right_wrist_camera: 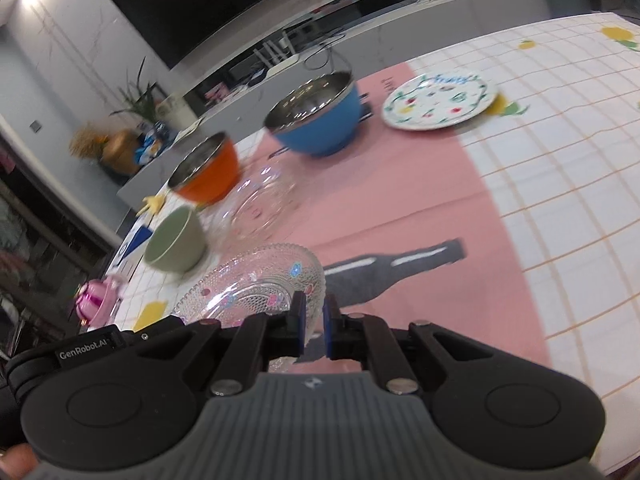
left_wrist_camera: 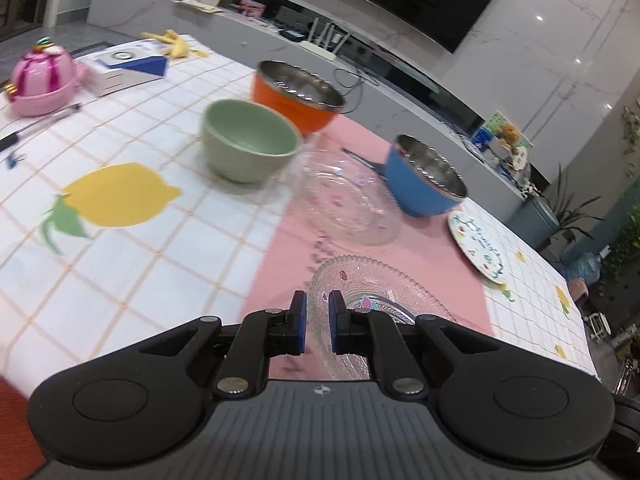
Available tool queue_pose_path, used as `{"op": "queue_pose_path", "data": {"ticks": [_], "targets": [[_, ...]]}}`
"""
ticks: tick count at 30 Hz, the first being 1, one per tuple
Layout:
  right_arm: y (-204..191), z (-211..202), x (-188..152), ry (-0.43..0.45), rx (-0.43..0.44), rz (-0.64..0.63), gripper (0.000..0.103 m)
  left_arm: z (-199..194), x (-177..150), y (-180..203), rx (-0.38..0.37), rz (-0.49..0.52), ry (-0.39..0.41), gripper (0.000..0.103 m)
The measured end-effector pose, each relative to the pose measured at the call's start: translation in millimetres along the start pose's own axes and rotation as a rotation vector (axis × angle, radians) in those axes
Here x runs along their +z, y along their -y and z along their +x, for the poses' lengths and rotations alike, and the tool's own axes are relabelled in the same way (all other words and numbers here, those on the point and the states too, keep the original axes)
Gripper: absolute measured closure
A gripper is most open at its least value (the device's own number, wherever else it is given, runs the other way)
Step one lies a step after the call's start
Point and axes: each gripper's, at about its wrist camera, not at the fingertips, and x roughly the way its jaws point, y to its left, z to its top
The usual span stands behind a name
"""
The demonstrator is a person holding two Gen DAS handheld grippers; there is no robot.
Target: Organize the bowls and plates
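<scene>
Both grippers pinch one clear glass plate with flower stickers, lifted above the pink table runner. My left gripper is shut on its near left rim. My right gripper is shut on the right rim of the same glass plate. A second glass plate lies flat on the runner further back. Beyond it stand a green bowl, an orange steel-lined bowl and a blue steel-lined bowl. A white painted plate lies to the right.
A pink toy pot, a white box, a pen and bananas sit at the table's far left. A grey TV bench runs behind the table. The table's right edge drops off near the painted plate.
</scene>
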Motion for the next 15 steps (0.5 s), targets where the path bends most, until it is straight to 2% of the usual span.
{"op": "queue_pose_path", "data": {"ticks": [7, 15], "targets": [[-18, 14, -12, -0.041, 0.002, -0.029, 0.096, 0, -2, -26, 0.009, -0.05, -0.005, 0.091], [-18, 27, -16, -0.066, -0.036, -0.034, 0.096, 12, -9, -37, 0.002, -0.066, -0.033, 0.091]]}}
